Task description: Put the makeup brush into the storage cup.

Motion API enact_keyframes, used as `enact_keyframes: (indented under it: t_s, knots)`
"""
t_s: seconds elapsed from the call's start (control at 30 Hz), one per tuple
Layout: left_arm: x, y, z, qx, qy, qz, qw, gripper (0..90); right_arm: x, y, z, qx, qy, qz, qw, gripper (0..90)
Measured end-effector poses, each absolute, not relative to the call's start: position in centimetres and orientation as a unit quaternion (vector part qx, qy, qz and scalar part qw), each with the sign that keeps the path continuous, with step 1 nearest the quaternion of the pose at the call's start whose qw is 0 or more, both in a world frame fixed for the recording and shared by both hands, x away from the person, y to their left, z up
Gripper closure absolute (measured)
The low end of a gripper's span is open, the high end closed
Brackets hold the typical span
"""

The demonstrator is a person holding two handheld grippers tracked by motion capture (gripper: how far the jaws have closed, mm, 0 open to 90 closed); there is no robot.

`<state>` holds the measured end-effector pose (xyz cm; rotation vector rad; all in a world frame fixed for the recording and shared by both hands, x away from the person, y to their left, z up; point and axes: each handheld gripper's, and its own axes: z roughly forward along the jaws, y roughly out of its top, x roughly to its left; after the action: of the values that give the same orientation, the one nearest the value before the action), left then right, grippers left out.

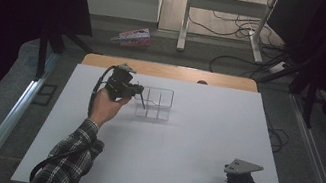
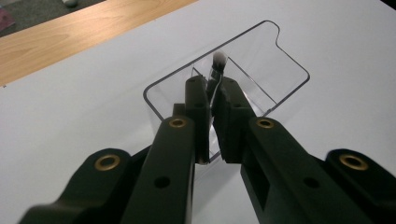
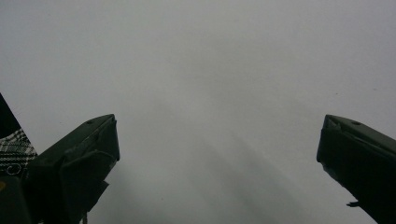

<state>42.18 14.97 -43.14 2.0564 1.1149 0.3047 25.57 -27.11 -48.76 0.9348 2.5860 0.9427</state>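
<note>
Now your left gripper [image 2: 214,100] pinches a thin brush [image 2: 217,70] over the clear organizer [image 2: 285,60]; your right gripper [image 3: 217,154] is spread wide, holding nothing

A slim dark-handled brush [image 2: 217,70] with a pale, rounded bristle tip points tip-first into a clear plastic organizer [image 2: 289,70]. Its handle stands tilted, the tip leaning toward the organizer's inside, above one of its compartments; whether it touches the floor of the box cannot be told. The organizer [image 1: 161,102] is a low transparent box with thin dividers and a stepped rim, standing upright on the white tabletop [image 1: 192,142]. It sits in the far half of the tabletop, left of centre, nearer the far edge than the near one.
</note>
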Motion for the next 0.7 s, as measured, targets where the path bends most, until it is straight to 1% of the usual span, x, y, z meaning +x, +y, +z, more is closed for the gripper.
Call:
enact_keyframes:
  t_s: [0.2, 0.23, 0.3, 0.33, 0.4, 0.43, 0.53, 0.63, 0.7]
  knots:
    - [42.16, 14.73, -43.3, 0.807, 0.434, 0.129, 0.378, 82.9, 25.58, -27.1, -48.83, 0.318, 0.884, 0.322, 0.117, 0.0]
    - [42.2, 14.69, -43.31, 0.807, 0.434, 0.131, 0.378, 76.8, 25.59, -27.1, -48.83, 0.318, 0.884, 0.322, 0.116, 0.0]
    - [42.22, 14.6, -43.28, 0.806, 0.438, 0.141, 0.373, 54.1, 25.58, -27.1, -48.83, 0.318, 0.884, 0.322, 0.117, 0.0]
    - [42.25, 14.61, -43.28, 0.805, 0.438, 0.14, 0.374, 47.2, 25.58, -27.1, -48.82, 0.318, 0.884, 0.322, 0.117, 0.0]
    - [42.35, 14.68, -43.29, 0.804, 0.442, 0.134, 0.376, 30.7, 25.58, -27.11, -48.82, 0.318, 0.884, 0.322, 0.117, 0.0]
    - [42.31, 14.71, -43.27, 0.803, 0.443, 0.139, 0.374, 24.5, 25.58, -27.1, -48.83, 0.318, 0.884, 0.322, 0.117, 0.0]
    - [42.37, 14.78, -43.32, 0.801, 0.447, 0.136, 0.374, 12.4, 25.57, -27.1, -48.79, 0.319, 0.884, 0.321, 0.117, 0.0]
    - [42.4, 14.88, -43.39, 0.802, 0.445, 0.131, 0.375, 7.7, 25.57, -27.12, -48.77, 0.32, 0.883, 0.322, 0.118, 0.0]
    - [42.38, 14.92, -43.4, 0.802, 0.444, 0.128, 0.378, 6.2, 25.57, -27.14, -48.75, 0.322, 0.882, 0.325, 0.118, 0.0]
